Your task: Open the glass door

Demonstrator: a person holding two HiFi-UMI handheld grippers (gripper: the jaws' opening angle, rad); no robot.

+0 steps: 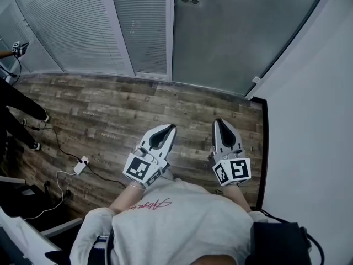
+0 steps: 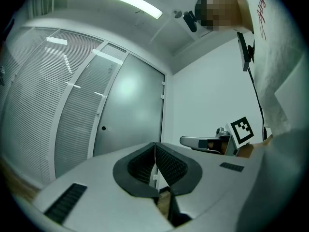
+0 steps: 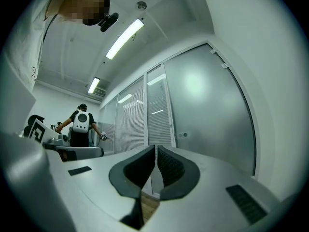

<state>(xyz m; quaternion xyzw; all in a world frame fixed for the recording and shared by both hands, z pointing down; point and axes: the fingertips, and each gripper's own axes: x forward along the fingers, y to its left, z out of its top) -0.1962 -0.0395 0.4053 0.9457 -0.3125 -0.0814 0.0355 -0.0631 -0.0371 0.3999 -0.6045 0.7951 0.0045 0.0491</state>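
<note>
The frosted glass door (image 1: 237, 32) stands shut ahead, in a grey frame between the blinds-covered glass wall and the white wall on the right. Two small round fittings (image 1: 189, 0) sit near its left edge. It also fills the middle of the left gripper view as the glass door (image 2: 133, 110), and the right of the right gripper view as the glass door (image 3: 212, 115). My left gripper (image 1: 170, 128) and right gripper (image 1: 220, 121) are held side by side over the wooden floor, well short of the door. Both are shut with nothing between the pads.
A white wall (image 1: 309, 109) with a dark skirting runs along the right. A glass wall with blinds (image 1: 83, 26) lies to the left. A power strip with cables (image 1: 80, 165) lies on the floor at left. Another person (image 3: 81, 124) stands at the far left.
</note>
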